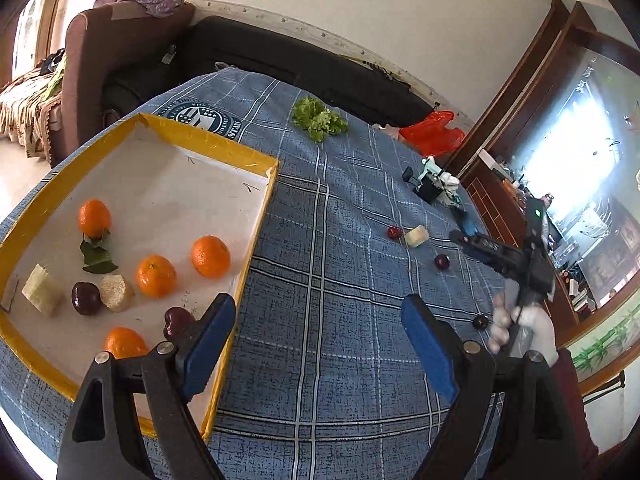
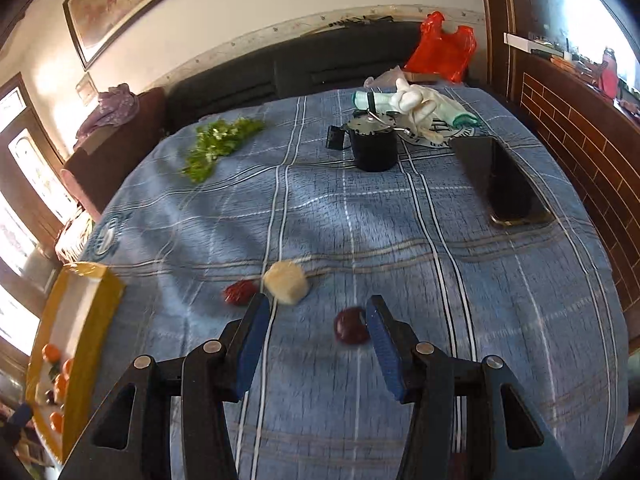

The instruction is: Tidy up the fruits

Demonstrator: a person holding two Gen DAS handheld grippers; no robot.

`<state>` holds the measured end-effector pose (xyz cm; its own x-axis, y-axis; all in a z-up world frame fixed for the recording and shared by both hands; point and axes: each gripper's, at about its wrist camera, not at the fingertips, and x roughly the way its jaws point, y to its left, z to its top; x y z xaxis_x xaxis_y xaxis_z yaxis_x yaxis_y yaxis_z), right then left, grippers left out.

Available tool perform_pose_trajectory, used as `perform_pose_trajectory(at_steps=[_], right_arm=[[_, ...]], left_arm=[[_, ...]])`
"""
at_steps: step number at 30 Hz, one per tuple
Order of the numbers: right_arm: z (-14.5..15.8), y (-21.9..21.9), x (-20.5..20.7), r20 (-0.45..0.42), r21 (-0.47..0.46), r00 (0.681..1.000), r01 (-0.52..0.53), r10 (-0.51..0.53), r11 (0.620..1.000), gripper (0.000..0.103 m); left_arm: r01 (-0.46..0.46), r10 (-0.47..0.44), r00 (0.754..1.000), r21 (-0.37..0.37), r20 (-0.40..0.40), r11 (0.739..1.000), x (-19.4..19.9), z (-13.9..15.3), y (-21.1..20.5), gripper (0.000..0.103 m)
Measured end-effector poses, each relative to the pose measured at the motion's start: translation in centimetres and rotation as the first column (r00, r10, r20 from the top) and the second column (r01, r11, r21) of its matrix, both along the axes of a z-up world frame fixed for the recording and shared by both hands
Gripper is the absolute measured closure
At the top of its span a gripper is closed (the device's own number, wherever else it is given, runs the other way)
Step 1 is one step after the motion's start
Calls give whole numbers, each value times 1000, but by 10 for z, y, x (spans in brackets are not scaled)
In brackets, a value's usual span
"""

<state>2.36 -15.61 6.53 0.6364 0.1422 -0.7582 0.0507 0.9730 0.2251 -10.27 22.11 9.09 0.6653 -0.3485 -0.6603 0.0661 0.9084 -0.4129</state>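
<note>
fruits half sorted, both grippers wide open

fruits split two ways right now. in the yellow-rimmed tray (image 1: 256,216) on the table's left side sit four oranges (image 1: 211,256), two dark cherries (image 1: 85,298) and two pale cut chunks (image 1: 117,293), one orange with its leaves pointing toward the tray's near edge. out on the blue plaid tablecloth (image 1: 328,280), toward the right edge, a pale chunk (image 2: 286,282) lies touching a red cherry (image 2: 239,292), its long axis hard to call through the blur. another dark cherry (image 2: 351,325) sits just inside the right finger of the right gripper (image 2: 316,316), jaws apart, nothing clamped. left gripper (image 1: 318,322) hangs over the tray's right rim, fingers spread, empty. lettuce (image 2: 216,146) lies near the far edge, a phone (image 2: 502,180) lengthwise along the right edge.
</note>
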Motion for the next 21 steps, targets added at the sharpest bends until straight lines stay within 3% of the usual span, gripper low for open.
perform_pose_trajectory(at_steps=[6, 8, 9, 10, 16, 21], right_arm=[[-29, 15, 55, -65, 22, 998, -14, 16, 1000, 48], [-41, 25, 70, -101, -9, 995, -22, 21, 1000, 49], [-45, 29, 72, -113, -26, 993, -22, 19, 999, 53], [-47, 32, 72, -123, -27, 992, -30, 27, 999, 69], [-36, 39, 37, -118, 64, 984, -129, 136, 990, 70], [-21, 72, -23, -115, 193, 921, -347, 372, 918, 68]], left_arm=[[2, -2, 1000, 19, -11, 1000, 2, -4, -2, 19], [0, 1, 1000, 21, -17, 1000, 3, -5, -1, 19], [-1, 1, 1000, 23, -19, 1000, 3, -6, -1, 19], [-3, 4, 1000, 26, -20, 1000, 4, -7, 0, 19], [-14, 14, 999, 11, -39, 1000, 9, -13, 5, 19], [10, -10, 998, 2, -55, 1000, 10, -18, -4, 19]])
